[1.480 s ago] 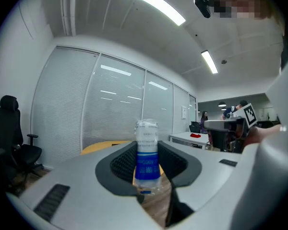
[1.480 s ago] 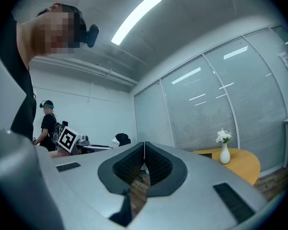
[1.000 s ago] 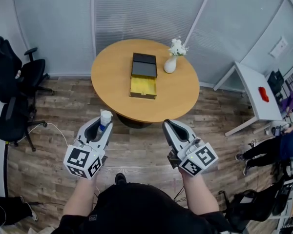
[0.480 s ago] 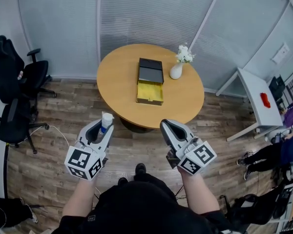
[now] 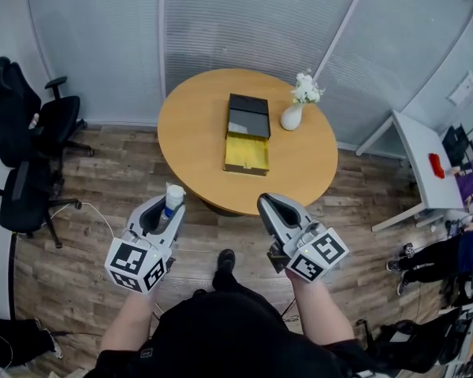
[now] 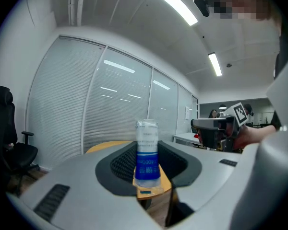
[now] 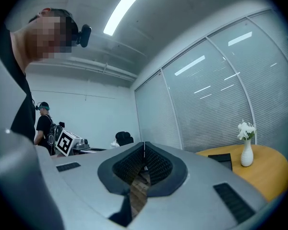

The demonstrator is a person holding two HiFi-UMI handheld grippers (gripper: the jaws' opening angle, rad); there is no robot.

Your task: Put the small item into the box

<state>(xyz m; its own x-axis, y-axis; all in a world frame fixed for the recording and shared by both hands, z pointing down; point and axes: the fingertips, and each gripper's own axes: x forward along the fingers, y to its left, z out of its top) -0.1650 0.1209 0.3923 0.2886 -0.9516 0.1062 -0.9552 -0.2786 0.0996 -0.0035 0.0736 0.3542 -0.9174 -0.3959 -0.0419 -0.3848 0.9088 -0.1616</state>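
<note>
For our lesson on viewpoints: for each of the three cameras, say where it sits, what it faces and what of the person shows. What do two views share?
Head view: on the person's head, looking steeply down at the table and open box; torso, left gripper, right gripper.
Left gripper view: rides the left gripper, looks along jaws clamped on the small bottle; right gripper beyond.
Right gripper view: rides the right gripper, looks along shut jaws toward the vase; torso at left.
Shared: both gripper views show the table.
</note>
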